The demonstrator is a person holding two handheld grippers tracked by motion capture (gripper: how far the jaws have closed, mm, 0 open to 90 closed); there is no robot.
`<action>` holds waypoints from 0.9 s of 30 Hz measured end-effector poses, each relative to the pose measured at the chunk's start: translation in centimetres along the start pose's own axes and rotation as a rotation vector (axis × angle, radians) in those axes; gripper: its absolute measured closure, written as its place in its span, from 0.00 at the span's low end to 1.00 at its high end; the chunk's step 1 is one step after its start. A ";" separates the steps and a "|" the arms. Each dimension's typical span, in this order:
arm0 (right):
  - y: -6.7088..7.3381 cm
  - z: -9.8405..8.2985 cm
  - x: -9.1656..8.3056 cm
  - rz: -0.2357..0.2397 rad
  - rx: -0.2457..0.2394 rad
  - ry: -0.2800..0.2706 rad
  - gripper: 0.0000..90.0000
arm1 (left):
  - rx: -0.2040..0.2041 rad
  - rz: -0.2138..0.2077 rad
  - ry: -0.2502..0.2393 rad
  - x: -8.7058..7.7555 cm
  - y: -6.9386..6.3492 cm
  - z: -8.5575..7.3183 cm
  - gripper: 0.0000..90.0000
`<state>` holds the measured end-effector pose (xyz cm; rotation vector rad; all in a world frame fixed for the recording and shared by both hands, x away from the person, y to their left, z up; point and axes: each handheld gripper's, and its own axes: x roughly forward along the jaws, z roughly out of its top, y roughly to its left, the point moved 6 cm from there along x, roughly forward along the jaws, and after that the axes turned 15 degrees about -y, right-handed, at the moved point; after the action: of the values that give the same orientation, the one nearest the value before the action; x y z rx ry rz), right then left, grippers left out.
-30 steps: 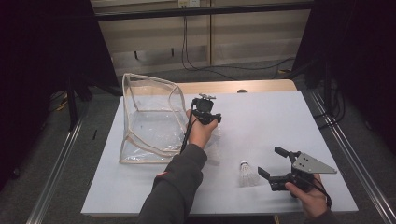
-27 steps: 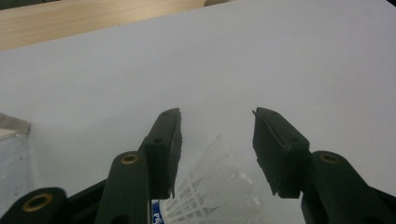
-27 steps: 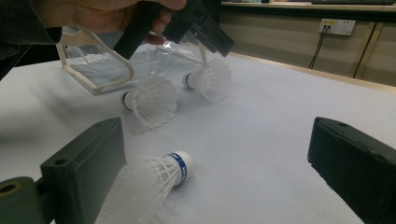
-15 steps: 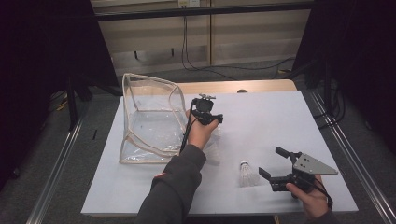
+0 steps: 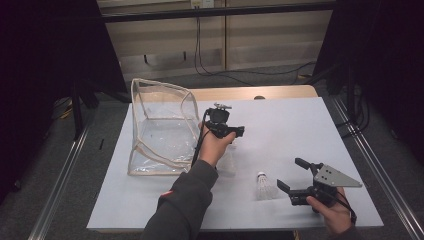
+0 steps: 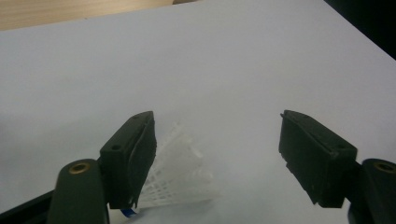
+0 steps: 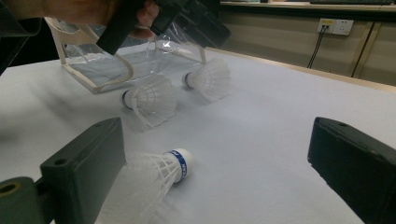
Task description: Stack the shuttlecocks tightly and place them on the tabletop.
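High view: the left gripper (image 5: pixel 223 131) hovers right of the clear plastic pouch (image 5: pixel 160 125); its jaws have just been opening. Left gripper view: a white feathered shuttlecock (image 6: pixel 180 175) lies loose between them, seemingly released. Right gripper view: the right gripper (image 7: pixel 224 163) gapes around another white blue-banded shuttlecock (image 7: pixel 149 179), ungripped.

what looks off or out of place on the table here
Nothing looks damaged or spilled. Three shuttlecocks lie on their sides on the white table, outside the clear bag: one between the right gripper and its open fingers, two more near the bag's mouth, one by the left gripper, just opening.
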<state>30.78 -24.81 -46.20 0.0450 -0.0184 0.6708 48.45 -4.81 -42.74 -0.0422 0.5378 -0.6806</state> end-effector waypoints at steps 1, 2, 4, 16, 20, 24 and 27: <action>0.0 0.0 0.0 0.000 -0.002 0.000 0.04 | -0.006 -0.008 0.002 -0.1 -0.2 0.0 0.28; 0.0 0.0 0.0 -0.001 -0.002 0.001 0.04 | -0.012 -0.014 0.000 -0.2 -0.3 -0.1 0.27; 0.0 0.0 0.0 -0.001 -0.004 0.001 0.04 | -0.020 -0.027 -0.004 -0.4 -0.6 -0.2 0.24; 0.0 0.0 0.0 -0.003 -0.006 0.005 0.04 | -0.022 -0.080 -0.016 -1.8 -1.7 -0.7 0.15; 0.0 -0.1 0.0 -0.002 -0.010 0.005 0.04 | -0.027 -0.100 -0.016 -2.3 -2.0 -0.9 0.14; 0.0 -0.1 0.0 -0.004 -0.008 0.006 0.04 | -0.015 -0.124 -0.013 -2.9 -2.5 -1.3 0.14; 0.0 -0.1 0.0 -0.004 -0.007 0.006 0.04 | -0.017 -0.142 -0.020 -3.3 -2.9 -1.4 0.14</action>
<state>30.73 -24.80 -46.28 0.0366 -0.0147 0.6668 43.92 -4.90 -41.85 -0.1043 0.5245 -0.8130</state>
